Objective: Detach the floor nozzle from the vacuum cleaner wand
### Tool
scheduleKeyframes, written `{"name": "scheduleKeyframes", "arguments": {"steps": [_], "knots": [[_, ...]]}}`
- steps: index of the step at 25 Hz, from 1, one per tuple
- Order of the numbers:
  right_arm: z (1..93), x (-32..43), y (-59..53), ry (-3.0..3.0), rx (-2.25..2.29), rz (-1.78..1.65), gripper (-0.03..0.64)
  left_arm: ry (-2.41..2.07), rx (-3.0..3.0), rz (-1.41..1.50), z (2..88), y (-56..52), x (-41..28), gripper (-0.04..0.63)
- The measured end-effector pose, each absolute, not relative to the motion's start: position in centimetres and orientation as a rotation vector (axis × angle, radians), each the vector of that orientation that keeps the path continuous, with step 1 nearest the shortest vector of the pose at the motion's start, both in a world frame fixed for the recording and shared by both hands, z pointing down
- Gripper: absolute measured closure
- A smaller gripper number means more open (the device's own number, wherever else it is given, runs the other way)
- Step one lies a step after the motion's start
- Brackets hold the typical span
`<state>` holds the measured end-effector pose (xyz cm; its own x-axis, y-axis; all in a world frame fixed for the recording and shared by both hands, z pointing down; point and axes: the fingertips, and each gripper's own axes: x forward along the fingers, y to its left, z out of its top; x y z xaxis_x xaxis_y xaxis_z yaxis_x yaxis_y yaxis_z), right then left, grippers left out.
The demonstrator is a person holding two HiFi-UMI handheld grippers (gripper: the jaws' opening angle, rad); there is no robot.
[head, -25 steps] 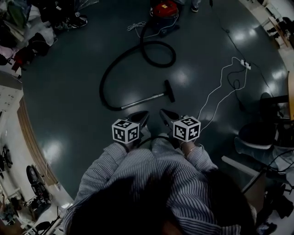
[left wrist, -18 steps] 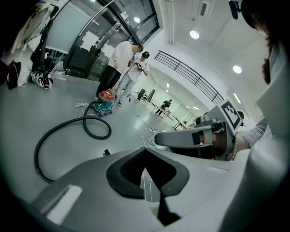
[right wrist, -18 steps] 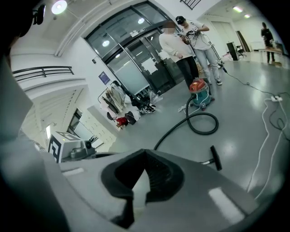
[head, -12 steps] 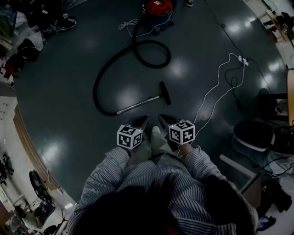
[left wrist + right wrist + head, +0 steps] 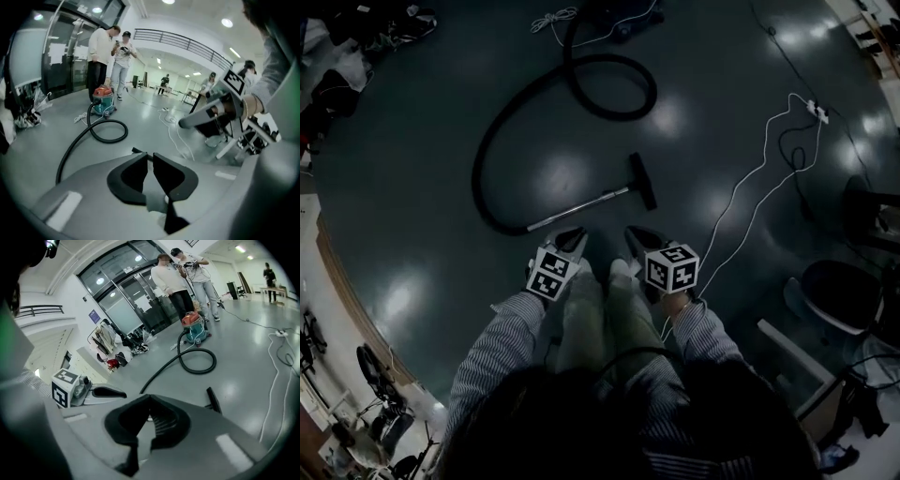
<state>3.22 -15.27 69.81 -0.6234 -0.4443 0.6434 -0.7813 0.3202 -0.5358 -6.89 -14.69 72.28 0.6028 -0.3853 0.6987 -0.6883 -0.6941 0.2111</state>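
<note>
The black floor nozzle (image 5: 642, 181) sits on the end of the metal wand (image 5: 581, 205), which lies on the dark floor ahead of my feet. A black hose (image 5: 609, 89) curls back from the wand. My left gripper (image 5: 574, 236) hangs just short of the wand; its jaws are opening, a narrow gap shows between them, and nothing is in it (image 5: 149, 161). My right gripper (image 5: 636, 234) hangs beside it, shut and empty (image 5: 150, 401). The nozzle (image 5: 214, 400) shows to the right beyond the right jaws. The nozzle tip (image 5: 137, 151) peeks over the left jaws.
The red and teal vacuum canister (image 5: 102, 99) stands far off with two people (image 5: 180, 277) beside it. A white cable and power strip (image 5: 811, 108) run across the floor on the right. A chair (image 5: 844, 291) stands at right; bags and clutter (image 5: 337, 37) lie at far left.
Both grippers have dropped lower toward the floor. The left gripper has rolled, turning its marker cube. The view has shifted and the canister has left the top edge.
</note>
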Motion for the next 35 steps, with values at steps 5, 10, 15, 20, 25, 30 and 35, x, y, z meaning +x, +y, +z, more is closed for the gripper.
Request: {"name": "scheduleKeyframes", "arguments": {"steps": [5,10,15,20,25,30,35], "knots": [[81.1,3.8,-17.8,-2.265,1.112,1.145,0.615,-0.748,2.439,1.1,85.9,-16.5,-8.1,0.548],[92.8,4.0,-19.2,-2.292,1.064,1.156,0.615,-0.655,2.429,1.189,99.2,-18.3,-7.5,0.528],[101.7,4.8,-21.3,-2.33,1.034,1.123,0.615,-0.476,2.431,1.344,112.4,-18.0,-7.8,0.509],[107.7,4.6,-23.8,-2.404,1.037,1.166,0.615,-0.392,2.435,1.46,121.9,-18.3,-8.7,0.439],[109.7,3.9,-23.9,-2.456,1.024,1.205,0.615,-0.284,2.487,1.503,125.1,-17.9,-8.3,0.377],[110.1,4.3,-23.8,-2.449,1.035,1.218,0.615,-0.268,2.459,1.596,127.0,-17.2,-8.5,0.389],[109.9,4.4,-23.2,-2.447,1.021,1.21,0.615,-0.265,2.385,1.529,126.6,-17.2,-8.5,0.416]]}}
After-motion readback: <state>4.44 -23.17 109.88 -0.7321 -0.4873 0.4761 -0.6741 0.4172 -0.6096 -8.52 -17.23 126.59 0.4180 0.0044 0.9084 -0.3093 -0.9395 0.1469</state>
